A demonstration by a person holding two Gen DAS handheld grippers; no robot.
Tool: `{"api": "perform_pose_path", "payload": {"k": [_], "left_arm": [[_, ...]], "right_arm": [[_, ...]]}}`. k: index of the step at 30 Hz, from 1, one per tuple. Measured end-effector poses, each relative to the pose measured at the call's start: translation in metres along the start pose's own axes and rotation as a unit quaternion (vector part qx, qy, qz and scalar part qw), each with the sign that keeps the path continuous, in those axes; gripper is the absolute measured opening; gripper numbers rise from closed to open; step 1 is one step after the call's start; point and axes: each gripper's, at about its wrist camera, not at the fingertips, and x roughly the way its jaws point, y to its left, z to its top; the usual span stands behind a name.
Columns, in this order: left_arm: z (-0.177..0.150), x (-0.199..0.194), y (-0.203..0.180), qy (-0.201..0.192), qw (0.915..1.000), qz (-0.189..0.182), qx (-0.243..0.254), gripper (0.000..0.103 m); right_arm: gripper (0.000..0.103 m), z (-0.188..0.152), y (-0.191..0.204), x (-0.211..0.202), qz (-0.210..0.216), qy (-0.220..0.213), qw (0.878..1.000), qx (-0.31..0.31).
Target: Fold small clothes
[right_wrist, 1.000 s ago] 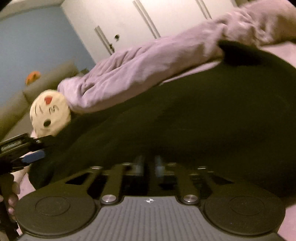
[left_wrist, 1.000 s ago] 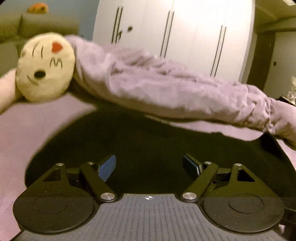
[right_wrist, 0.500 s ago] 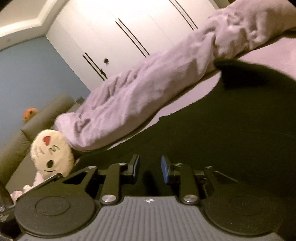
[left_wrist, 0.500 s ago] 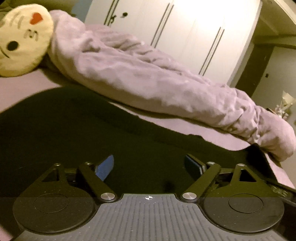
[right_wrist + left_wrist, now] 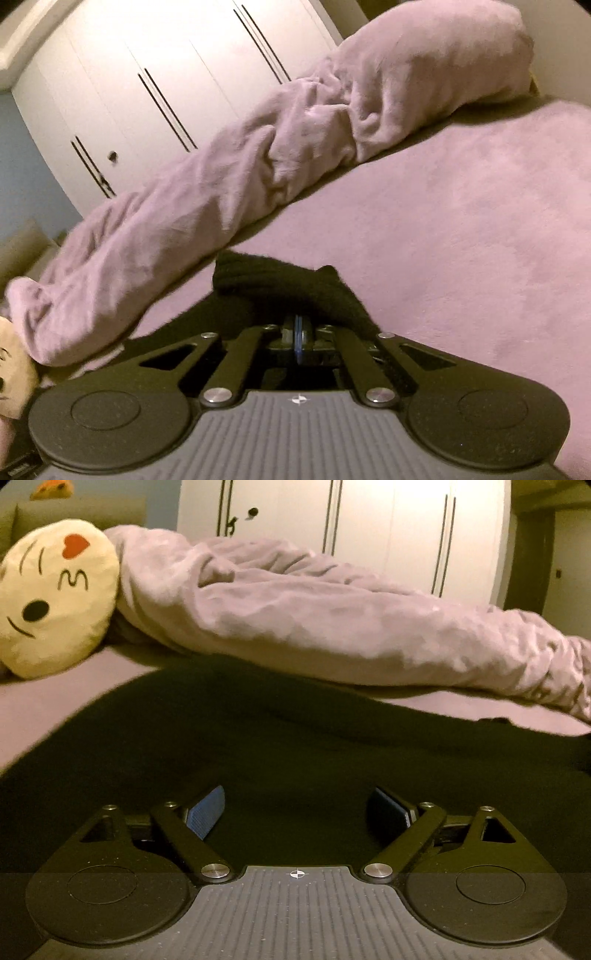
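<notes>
A black garment lies spread over the pink bed, filling the middle of the left wrist view. My left gripper is open, low over the cloth, with nothing between its blue pads. In the right wrist view my right gripper is shut on an edge of the black garment, which bunches up just beyond the fingertips and is lifted off the bed.
A rolled pink blanket lies along the far side of the bed, also in the right wrist view. A yellow face cushion sits at the left. White wardrobe doors stand behind. Bare pink sheet lies to the right.
The right gripper opened briefly, then shut on the garment's edge and lifted it toward the right. The left gripper stayed open and swung back to face the cushion.
</notes>
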Motion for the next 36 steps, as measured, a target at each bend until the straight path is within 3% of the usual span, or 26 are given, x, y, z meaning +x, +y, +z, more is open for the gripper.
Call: {"api": "perform_pose_path", "payload": {"k": [4,5,6,7,8,11,13,16,19,21,24,25,29,36], "left_arm": [[0.003,-0.015,0.027,0.015,0.9990,0.028,0.030,0.090],[0.003,-0.025,0.033,0.014,0.9985,0.024,0.046,0.091],[0.001,-0.036,0.038,0.009,0.9969,0.041,0.067,0.093],[0.000,-0.046,0.043,0.006,0.9947,0.066,0.079,0.098],[-0.003,-0.056,0.052,0.005,0.9931,0.082,0.083,0.098],[-0.015,-0.086,0.087,0.017,0.9973,0.055,0.045,0.098],[-0.025,-0.103,0.104,0.017,0.9970,0.071,0.026,0.100],[-0.034,-0.108,0.131,0.032,0.9961,0.079,-0.023,0.100],[-0.036,-0.103,0.156,0.065,0.9929,0.051,-0.085,0.102],[-0.035,-0.097,0.167,0.089,0.9896,0.019,-0.112,0.102],[-0.032,-0.097,0.170,0.097,0.9893,0.003,-0.109,0.102],[-0.029,-0.095,0.171,0.099,0.9898,0.001,-0.103,0.102],[-0.028,-0.093,0.168,0.098,0.9918,0.002,-0.082,0.102],[-0.022,-0.090,0.161,0.108,0.9903,0.002,-0.087,0.101]], "right_arm": [[0.000,0.004,-0.005,-0.022,-0.092,-0.026,0.995,-0.009],[0.022,0.006,-0.009,-0.027,-0.125,-0.031,0.992,0.003],[0.030,0.006,-0.008,-0.032,-0.166,-0.030,0.986,0.005],[0.031,0.003,-0.007,-0.040,-0.180,-0.034,0.983,-0.001],[0.031,-0.001,-0.004,-0.050,-0.161,-0.040,0.986,-0.012],[0.031,-0.026,0.025,-0.088,-0.078,-0.061,0.993,-0.070],[0.033,-0.045,0.043,-0.106,-0.017,-0.054,0.995,-0.084],[0.036,-0.075,0.080,-0.107,0.062,-0.010,0.993,-0.100],[0.048,-0.100,0.110,-0.085,0.166,0.070,0.980,-0.089],[0.051,-0.115,0.119,-0.072,0.202,0.111,0.971,-0.071],[0.043,-0.118,0.114,-0.069,0.188,0.087,0.976,-0.063],[0.034,-0.118,0.109,-0.072,0.174,0.076,0.980,-0.057],[0.017,-0.108,0.079,-0.084,0.095,0.019,0.994,-0.044],[0.019,-0.125,0.091,-0.099,0.032,-0.013,0.992,-0.125]]}}
